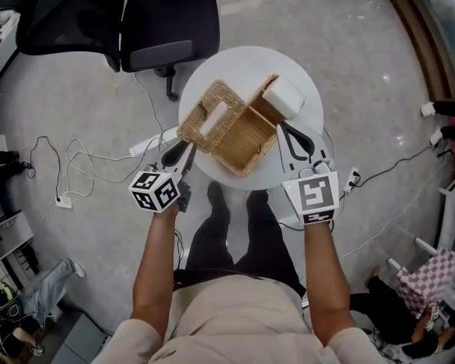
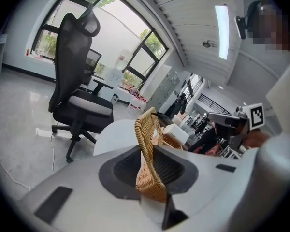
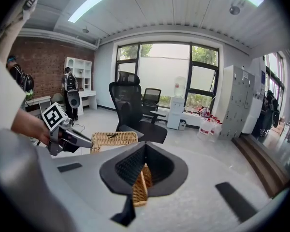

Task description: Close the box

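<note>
Both forearms reach forward and slant down. The left gripper (image 1: pixel 188 152), rolled sideways, clamps the near edge of the open wicker lid (image 1: pixel 212 116). The right gripper (image 1: pixel 286 131) pinches the box (image 1: pixel 246 142) at its near wall. The hinge is hard to see. The box sits toward the near edge of the round table (image 1: pixel 243 63), whose far part is bare.

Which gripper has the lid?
The left gripper: the slotted wicker lid stands edge-on between its jaws. The right gripper clamps a wall of the open box instead.
</note>
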